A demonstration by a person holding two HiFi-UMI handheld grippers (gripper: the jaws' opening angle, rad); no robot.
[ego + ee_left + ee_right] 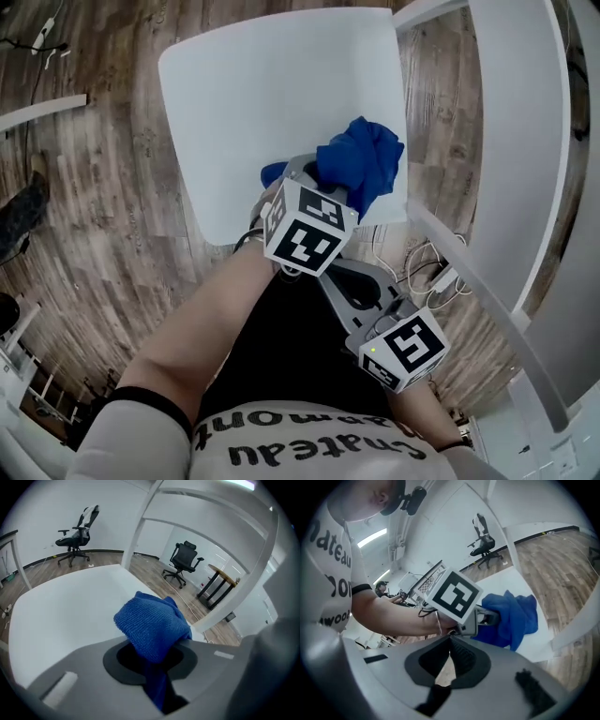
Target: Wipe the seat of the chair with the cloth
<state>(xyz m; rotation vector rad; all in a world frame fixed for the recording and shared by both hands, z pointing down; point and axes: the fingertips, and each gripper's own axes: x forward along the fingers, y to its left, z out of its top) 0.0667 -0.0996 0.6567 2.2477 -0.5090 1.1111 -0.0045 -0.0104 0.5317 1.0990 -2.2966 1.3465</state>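
Observation:
The white chair seat [272, 103] fills the upper middle of the head view. A bunched blue cloth [361, 164] rests on its near right corner. My left gripper [323, 176] is shut on that cloth, and its marker cube sits just behind the seat's front edge. In the left gripper view the cloth [152, 625] bulges out of the jaws of the left gripper [150, 660] over the seat [70, 602]. My right gripper [345, 281] hangs lower, off the seat, shut with nothing in it. The right gripper [451, 644] looks towards the cloth [511, 616].
A white frame with a slanted bar [469, 272] runs along the seat's right side. Cables [427, 267] lie on the wooden floor beneath it. A shoe [23, 211] shows at the far left. Two black office chairs [77, 534] [185, 559] stand further off.

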